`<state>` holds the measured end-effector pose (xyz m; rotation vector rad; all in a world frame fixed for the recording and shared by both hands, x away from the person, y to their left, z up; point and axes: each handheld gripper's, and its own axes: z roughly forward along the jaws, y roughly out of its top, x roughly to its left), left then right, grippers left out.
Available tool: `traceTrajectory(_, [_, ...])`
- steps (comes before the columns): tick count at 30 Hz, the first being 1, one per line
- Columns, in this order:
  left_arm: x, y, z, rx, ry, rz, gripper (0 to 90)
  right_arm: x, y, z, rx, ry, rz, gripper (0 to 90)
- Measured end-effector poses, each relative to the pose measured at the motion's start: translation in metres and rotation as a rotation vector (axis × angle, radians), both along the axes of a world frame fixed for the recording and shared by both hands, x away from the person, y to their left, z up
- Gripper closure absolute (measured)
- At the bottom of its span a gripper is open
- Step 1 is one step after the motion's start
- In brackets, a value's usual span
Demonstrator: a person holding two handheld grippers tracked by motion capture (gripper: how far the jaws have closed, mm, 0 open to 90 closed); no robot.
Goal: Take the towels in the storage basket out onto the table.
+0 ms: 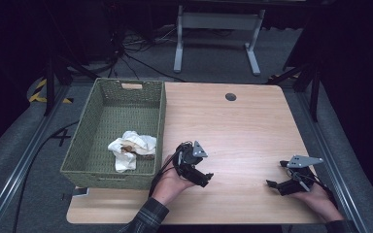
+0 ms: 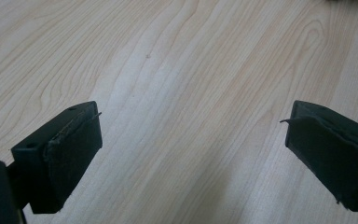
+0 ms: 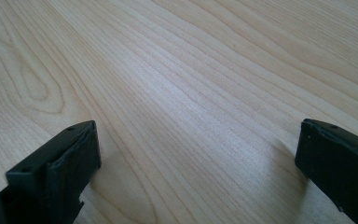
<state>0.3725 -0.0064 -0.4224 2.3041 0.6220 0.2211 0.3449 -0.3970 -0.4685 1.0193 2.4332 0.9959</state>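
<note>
Jaws of left gripper (image 1: 203, 177) and right gripper (image 1: 274, 184) spread, empty. Cloth (image 1: 131, 147) in basket (image 1: 161, 114), ten o'clock; approach from above, clear rim.

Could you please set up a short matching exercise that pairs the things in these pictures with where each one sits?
Things:
1. crumpled cloth
2. basket
3. left gripper
4. right gripper

Places:
A. near the table's front right corner, open
B. on the left side of the table
C. inside the basket, at its near end
D. just right of the basket's near corner, open above bare wood

Pairs: 1-C, 2-B, 3-D, 4-A
</note>
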Motion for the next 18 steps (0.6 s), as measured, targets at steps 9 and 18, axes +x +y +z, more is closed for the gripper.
traceTrajectory(9, [0.004, 0.001, 0.012, -0.015, -0.007, -0.013, 4.1, 0.000, 0.000, 0.000, -0.001, 0.000, 0.001, 0.1])
traceTrajectory(18, [0.008, 0.003, 0.023, -0.037, -0.008, -0.019, 4.1, 0.000, 0.000, 0.000, -0.001, 0.000, 0.001, 0.1])
